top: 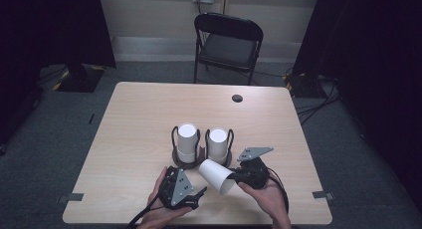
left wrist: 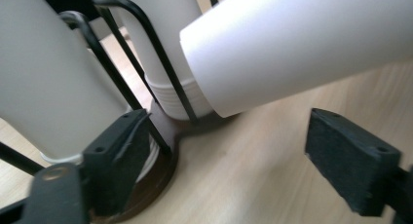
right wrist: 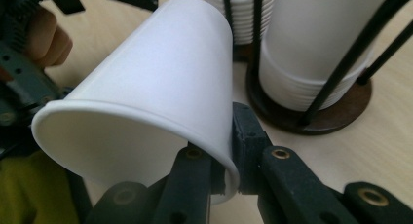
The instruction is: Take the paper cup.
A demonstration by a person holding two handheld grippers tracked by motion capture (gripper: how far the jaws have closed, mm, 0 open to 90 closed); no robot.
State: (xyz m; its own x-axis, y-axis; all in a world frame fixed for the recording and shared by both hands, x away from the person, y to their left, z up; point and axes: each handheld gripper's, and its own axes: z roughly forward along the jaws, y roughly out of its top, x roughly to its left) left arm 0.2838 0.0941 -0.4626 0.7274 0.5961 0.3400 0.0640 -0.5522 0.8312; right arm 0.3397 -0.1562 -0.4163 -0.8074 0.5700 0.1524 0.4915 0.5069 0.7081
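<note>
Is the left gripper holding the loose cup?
No, the left gripper is open with nothing between its jaws; the right gripper pinches the cup by its rim.

The left gripper [top: 196,195] sits low in the person's left hand [top: 161,201], its body lying nearly flat with the grey plate facing up and its jaws pointing toward the right hand. Its jaws stand wide apart with nothing between them; a white paper cup [top: 217,175] lies just beyond their tips. The right gripper [top: 233,177] is held in the right hand [top: 266,194], palm up beneath its body, jaws pointing toward the left gripper. Its jaws are pinched tight on the cup's wall at the rim, one jaw inside the mouth, the other outside.
</note>
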